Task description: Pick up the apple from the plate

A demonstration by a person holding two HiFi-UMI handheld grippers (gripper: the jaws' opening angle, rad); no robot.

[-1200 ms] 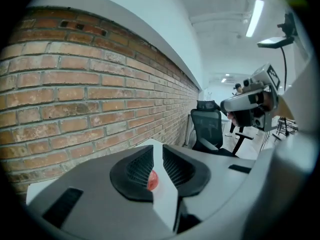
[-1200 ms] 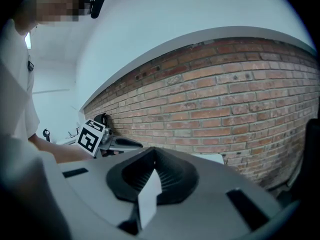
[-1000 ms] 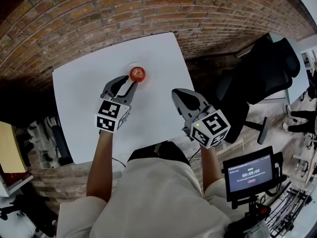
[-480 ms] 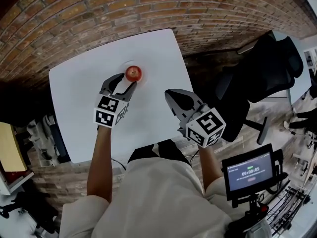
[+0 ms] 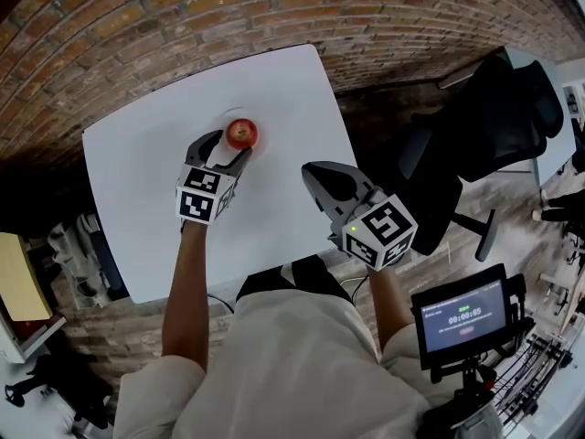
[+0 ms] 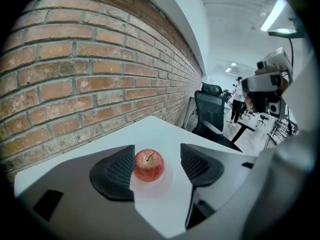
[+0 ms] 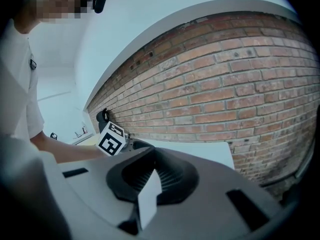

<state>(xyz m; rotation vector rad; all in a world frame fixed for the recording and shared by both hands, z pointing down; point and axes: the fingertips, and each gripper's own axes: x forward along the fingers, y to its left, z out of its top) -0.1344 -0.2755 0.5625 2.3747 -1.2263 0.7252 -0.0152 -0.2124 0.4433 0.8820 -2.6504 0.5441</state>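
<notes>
One apple (image 6: pixel 148 165) between opening jaws

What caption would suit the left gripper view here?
Left gripper, jaws opening, lines up on the red apple sitting on its plate, white table beside a brick wall.

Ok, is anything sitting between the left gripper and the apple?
Nothing visible. The apple sits on its plate, right between the left gripper's fingers, which are opening and not pressing on it.
</notes>
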